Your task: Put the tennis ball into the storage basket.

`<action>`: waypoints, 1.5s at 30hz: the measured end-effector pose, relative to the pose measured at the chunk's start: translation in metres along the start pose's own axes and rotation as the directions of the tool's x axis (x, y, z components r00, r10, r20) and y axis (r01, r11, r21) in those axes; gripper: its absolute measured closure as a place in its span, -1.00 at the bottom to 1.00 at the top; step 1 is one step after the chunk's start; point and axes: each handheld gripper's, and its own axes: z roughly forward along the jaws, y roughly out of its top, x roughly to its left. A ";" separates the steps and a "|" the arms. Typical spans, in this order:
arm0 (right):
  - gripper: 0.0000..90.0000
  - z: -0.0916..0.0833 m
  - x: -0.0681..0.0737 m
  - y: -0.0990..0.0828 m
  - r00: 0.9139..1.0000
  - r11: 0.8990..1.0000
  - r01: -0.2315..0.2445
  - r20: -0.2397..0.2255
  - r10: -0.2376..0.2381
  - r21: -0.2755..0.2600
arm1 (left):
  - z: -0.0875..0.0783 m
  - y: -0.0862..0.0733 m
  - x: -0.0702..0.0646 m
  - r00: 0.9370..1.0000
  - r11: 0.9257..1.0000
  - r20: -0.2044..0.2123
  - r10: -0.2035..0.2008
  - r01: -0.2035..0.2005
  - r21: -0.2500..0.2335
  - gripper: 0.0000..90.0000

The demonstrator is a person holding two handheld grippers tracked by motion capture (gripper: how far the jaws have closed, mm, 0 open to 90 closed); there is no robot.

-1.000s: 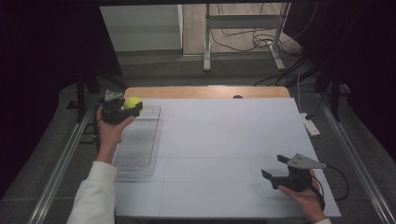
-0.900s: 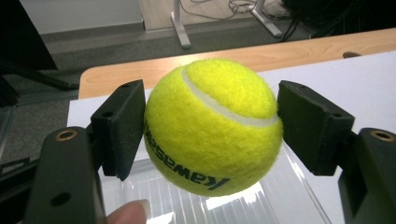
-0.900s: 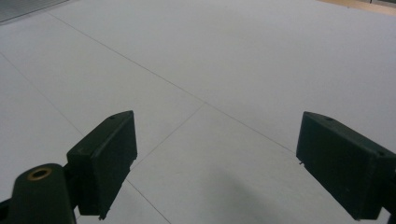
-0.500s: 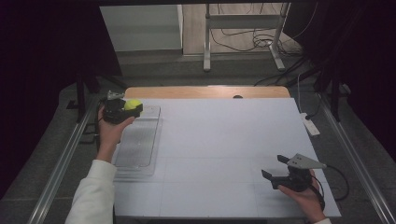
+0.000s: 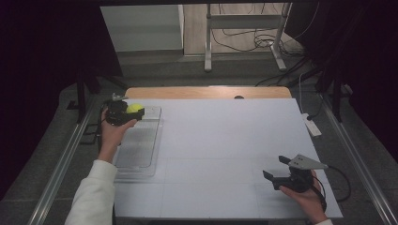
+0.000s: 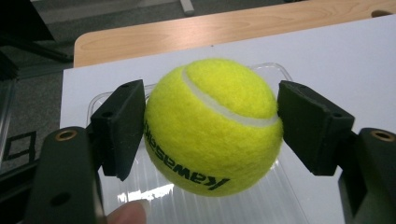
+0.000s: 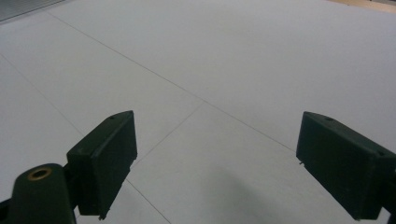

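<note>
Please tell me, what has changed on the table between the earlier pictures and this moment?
Nothing has visibly changed. The left hand-held gripper still grips the tennis ball over the far end of the clear tray, and the right hand-held gripper stays open over the white table.

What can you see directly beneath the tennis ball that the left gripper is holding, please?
Beneath the tennis ball, clamped in the left gripper, lies a clear plastic tray on the white table. The ball covers the tray's part right under it, so anything lying there cannot be seen.
</note>
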 end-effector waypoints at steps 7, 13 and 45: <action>-0.72 0.000 0.000 0.000 1.000 1.000 0.000 0.002 0.000 0.001 | 0.006 -0.001 0.003 1.000 1.000 -0.014 -0.004 0.004 0.026 -0.40; -0.72 0.000 0.000 0.000 1.000 1.000 0.001 0.002 -0.001 0.003 | 0.011 -0.002 0.006 1.000 0.999 -0.025 -0.004 0.005 0.044 -0.40; -0.72 0.000 0.000 0.000 1.000 1.000 -0.001 0.003 0.001 0.005 | 0.031 -0.006 0.011 0.999 0.991 -0.051 0.005 0.002 0.137 -0.40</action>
